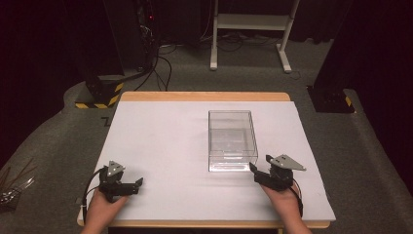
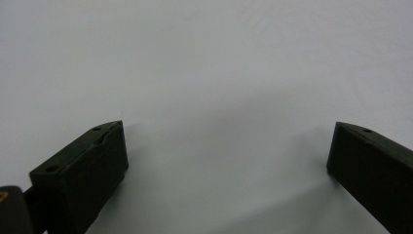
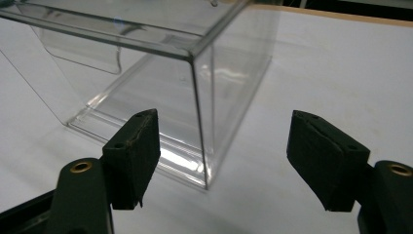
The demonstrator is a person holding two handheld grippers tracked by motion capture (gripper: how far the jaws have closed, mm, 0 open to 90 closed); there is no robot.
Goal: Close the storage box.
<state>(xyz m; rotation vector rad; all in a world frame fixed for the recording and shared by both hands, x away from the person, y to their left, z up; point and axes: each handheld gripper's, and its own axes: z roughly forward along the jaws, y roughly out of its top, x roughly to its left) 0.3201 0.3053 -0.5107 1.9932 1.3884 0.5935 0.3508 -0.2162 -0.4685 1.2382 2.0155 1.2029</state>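
My left gripper (image 1: 138, 184) rests near the front left corner of the table, matte black with a grey three-cornered plate on top; in the left gripper view its two blocky jaws stand wide apart over bare white surface, with nothing between them and nothing touched. My right gripper (image 1: 259, 164) sits near the front right corner, the same black build with a larger grey plate, a cable trailing back along my hand. Its jaws are partly open, rubbery black pads with chamfered tips and small screw holes, and they hold nothing; in the right gripper view the near vertical corner of the box (image 3: 195, 97) stands just ahead of the gap, closer to the left pad, and I cannot tell whether that pad grazes it. The box (image 1: 233, 139) is clear hard plastic, rectangular, thin-walled and glossy with sharp edges, standing a little right of the table's middle, its near end just beside my right jaws. The table (image 1: 160, 141) has a smooth, flat white top with a pale wooden rim showing along the far edge and front edge. Beyond it lies grey carpet, a white metal stand frame (image 1: 251, 29), loose black cables, and dark equipment with yellow-black striped bases, all in a dim room.
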